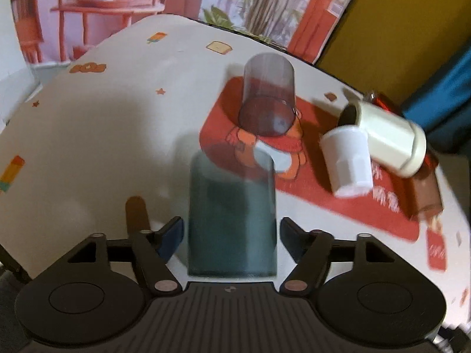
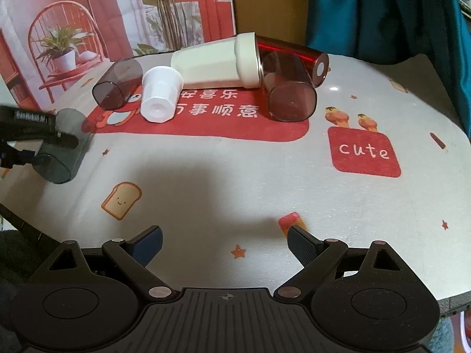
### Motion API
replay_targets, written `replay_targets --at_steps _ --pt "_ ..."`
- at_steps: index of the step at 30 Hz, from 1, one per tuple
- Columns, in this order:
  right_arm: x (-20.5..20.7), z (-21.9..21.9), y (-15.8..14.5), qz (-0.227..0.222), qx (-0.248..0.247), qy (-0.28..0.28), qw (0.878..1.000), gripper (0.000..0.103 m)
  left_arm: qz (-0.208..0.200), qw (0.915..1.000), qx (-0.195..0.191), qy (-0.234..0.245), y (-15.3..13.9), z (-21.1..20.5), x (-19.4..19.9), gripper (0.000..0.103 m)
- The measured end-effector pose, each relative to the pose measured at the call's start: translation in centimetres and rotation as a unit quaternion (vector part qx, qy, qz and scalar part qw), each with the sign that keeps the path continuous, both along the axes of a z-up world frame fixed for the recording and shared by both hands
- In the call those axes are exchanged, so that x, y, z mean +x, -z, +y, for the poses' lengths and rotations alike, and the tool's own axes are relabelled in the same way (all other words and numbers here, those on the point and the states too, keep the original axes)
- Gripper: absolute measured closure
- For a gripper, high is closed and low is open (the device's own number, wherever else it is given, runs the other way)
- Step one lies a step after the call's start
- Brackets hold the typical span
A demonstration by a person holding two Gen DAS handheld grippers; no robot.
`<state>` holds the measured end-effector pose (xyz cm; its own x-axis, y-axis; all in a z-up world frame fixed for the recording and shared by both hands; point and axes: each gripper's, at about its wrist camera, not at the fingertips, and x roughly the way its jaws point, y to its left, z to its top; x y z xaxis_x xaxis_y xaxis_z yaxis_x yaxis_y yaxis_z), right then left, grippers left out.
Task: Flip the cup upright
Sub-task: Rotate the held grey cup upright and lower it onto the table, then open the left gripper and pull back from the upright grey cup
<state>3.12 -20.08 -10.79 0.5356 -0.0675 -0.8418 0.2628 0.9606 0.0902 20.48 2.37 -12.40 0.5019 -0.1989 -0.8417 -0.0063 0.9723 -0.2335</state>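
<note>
A grey-teal see-through cup [image 1: 232, 217] lies on its side between the fingers of my left gripper [image 1: 231, 236]. The jaws are open on either side of it, with a small gap each side. In the right wrist view the same cup [image 2: 66, 147] lies at the table's left edge with the left gripper [image 2: 26, 138] around it. My right gripper [image 2: 225, 244] is open and empty above the table's front part. All other cups lie on their sides too.
On the red mat [image 2: 206, 120] lie a brown see-through cup [image 2: 117, 83], a small white cup [image 2: 160, 95], a cream tumbler [image 2: 217, 61], another brown cup [image 2: 290, 88] and a red metallic bottle [image 2: 294, 54]. The table edge runs at the right [image 2: 459, 135].
</note>
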Motion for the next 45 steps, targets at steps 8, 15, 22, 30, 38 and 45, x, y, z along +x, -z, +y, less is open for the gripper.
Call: replay_targets --at_steps 8,15,22,30,38,45 --pt "0.0 -0.1 0.0 0.002 -0.001 0.002 1.0 0.013 0.038 0.9991 0.016 -0.009 0.4 -1.3 4.0 0.027" --pt "-0.2 -0.5 0.0 0.002 0.005 0.01 1.0 0.013 0.004 0.9997 0.026 -0.002 -1.0 -1.2 2.2 0.031" --pt "0.0 -0.5 0.2 0.004 0.011 0.007 1.0 0.013 -0.082 0.9949 0.056 0.016 -3.2 -1.3 -1.3 0.032" --pt "-0.2 -0.5 0.0 0.001 0.007 0.009 1.0 0.013 -0.116 0.9905 0.072 0.005 -2.6 -2.0 -1.3 0.032" --pt "-0.2 -0.5 0.0 0.001 0.007 0.009 1.0 0.013 -0.099 0.991 0.081 0.039 -2.6 -3.1 -1.4 0.029" --pt "-0.3 -0.5 -0.8 -0.005 0.002 0.012 1.0 0.011 -0.073 0.9933 0.067 0.06 -3.3 -2.5 -2.4 0.005"
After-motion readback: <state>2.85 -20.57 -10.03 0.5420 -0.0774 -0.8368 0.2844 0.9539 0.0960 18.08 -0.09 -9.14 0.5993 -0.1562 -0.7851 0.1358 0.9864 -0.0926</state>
